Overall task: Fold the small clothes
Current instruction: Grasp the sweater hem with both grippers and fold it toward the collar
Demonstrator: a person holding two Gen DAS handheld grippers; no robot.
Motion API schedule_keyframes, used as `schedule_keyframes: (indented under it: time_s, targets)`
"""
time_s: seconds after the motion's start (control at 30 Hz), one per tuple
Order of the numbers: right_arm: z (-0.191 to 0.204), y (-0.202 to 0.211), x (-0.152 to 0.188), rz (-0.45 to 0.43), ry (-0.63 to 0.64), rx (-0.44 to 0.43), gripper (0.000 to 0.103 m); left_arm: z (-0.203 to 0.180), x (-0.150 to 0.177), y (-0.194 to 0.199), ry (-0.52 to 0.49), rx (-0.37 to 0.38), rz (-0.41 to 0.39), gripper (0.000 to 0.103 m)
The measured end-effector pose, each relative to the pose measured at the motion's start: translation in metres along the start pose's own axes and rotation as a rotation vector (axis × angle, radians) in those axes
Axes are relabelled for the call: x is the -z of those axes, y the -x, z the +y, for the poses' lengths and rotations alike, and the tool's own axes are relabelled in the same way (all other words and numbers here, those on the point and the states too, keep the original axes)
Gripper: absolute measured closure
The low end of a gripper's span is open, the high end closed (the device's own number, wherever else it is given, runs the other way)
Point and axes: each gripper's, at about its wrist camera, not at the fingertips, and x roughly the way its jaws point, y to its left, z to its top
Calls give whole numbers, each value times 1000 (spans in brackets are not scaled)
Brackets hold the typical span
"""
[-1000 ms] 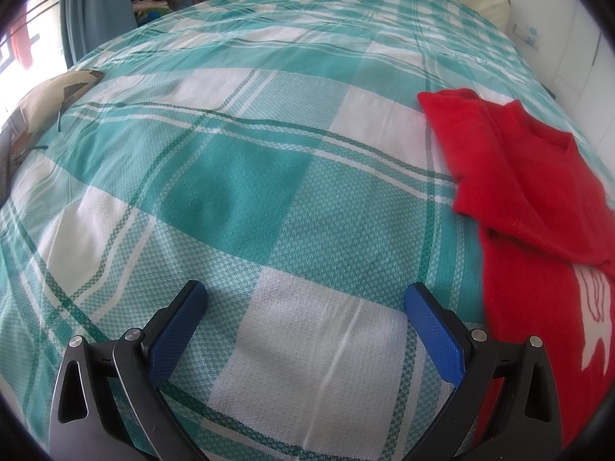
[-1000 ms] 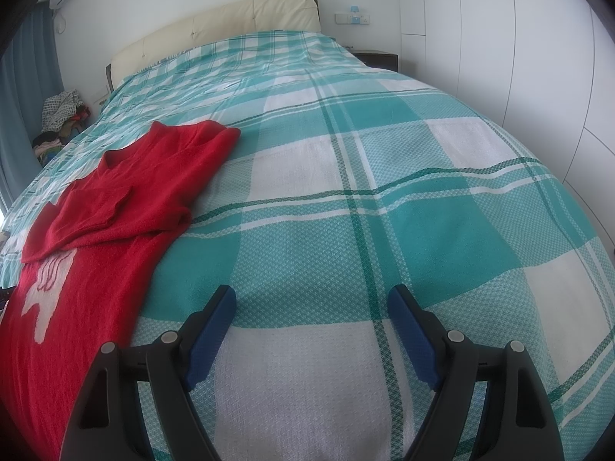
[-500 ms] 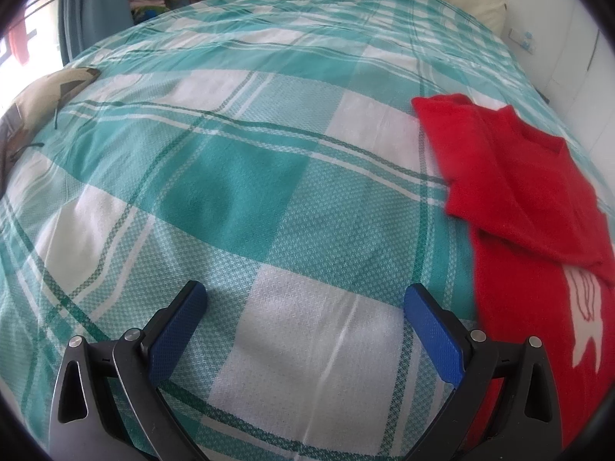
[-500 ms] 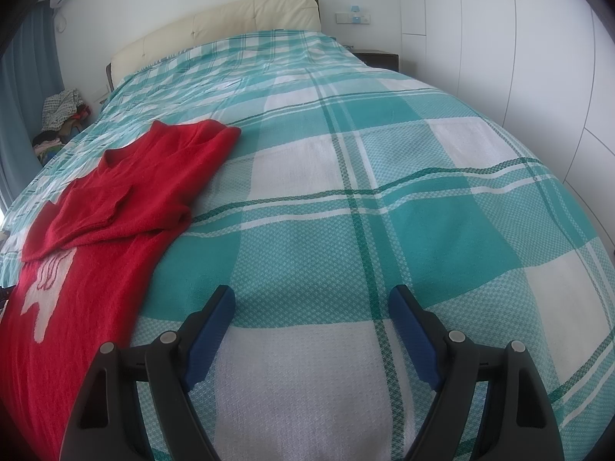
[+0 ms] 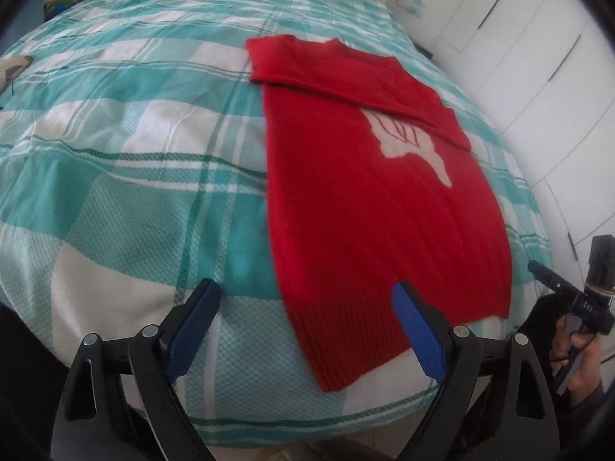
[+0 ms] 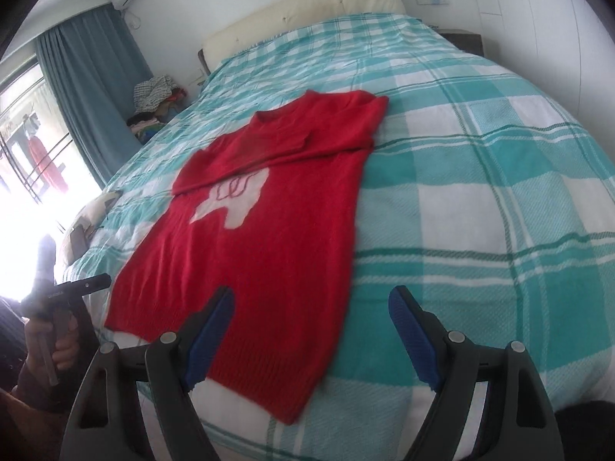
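A red knit sweater [image 5: 369, 199] [image 6: 269, 230] with a white motif lies flat on the bed, both sleeves folded across its chest, its ribbed hem toward me. My left gripper [image 5: 305, 299] hovers over the hem's left corner; its jaws are closing, still wide apart, with nothing pressed between them. My right gripper [image 6: 311, 303] hangs above the hem's right corner, open, holding nothing. Each view catches the other hand-held gripper and the hand holding it at its outer edge.
The teal and white checked bedspread [image 5: 115, 176] [image 6: 480, 192] covers the whole bed, whose front edge is just below the hem. White wardrobe doors [image 5: 538, 57] stand on the right. A blue curtain [image 6: 88, 88] and a pile of clothes [image 6: 153, 96] are at the left.
Both grippers have pulled back toward the bed's front edge and swung inward, so the sweater now lies centred ahead. The left jaws have narrowed a little.
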Motion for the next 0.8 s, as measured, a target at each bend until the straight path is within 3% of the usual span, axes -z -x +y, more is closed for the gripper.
schedule_keyframes:
  time_s: [0.1, 0.2, 0.3, 0.33, 0.37, 0.4, 0.63, 0.8]
  targets:
    - [2, -15, 17, 123, -30, -8, 23, -9, 10, -4, -28, -51, 13, 29]
    - [1, -28, 27, 185, -26, 29, 33, -18, 16, -7, -73, -87, 28, 46]
    - [-1, -39, 32, 207, -64, 21, 45, -27, 21, -11, -104, -88, 59, 82]
    - [0, -43, 33, 215, -61, 16, 59, -28, 21, -15, -101, -85, 74, 96]
    - [2, -46, 33, 215, -52, 13, 91, -27, 21, -16, -93, -83, 78, 97]
    - [2, -48, 33, 214, -55, 5, 99, -26, 21, -15, -87, -76, 81, 98]
    - [-11, -16, 28, 185, -123, -48, 100, -4, 15, 14, -9, 66, 96, 100]
    - [-21, -15, -15, 66, -191, -133, 100, 4, -44, 27, 61, 182, -8, 100]
